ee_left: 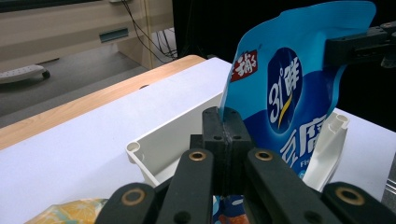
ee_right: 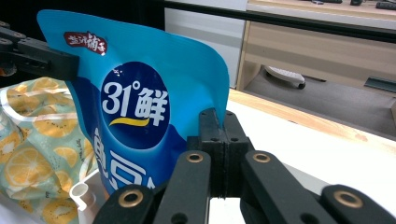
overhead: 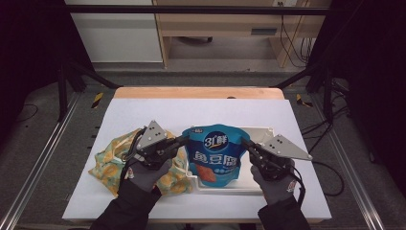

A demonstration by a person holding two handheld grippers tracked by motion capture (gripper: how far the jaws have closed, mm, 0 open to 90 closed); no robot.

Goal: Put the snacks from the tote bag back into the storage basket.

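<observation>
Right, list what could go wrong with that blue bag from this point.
1. Both the left gripper and right gripper pinch only the thin side edges of the blue snack bag; the slick film could slip out of either one.
2. Pulling the hands apart might tear the bag or pop a seam.
3. The bag hangs over the white tray, so its bottom may catch the rim, or it could drop onto the fruit-print cloth bag beside it.

Left claw point(ee_left: 225, 128) pinches the blue snack bag's point(ee_left: 285, 79) edge above the white tray point(ee_left: 159, 144)
</observation>
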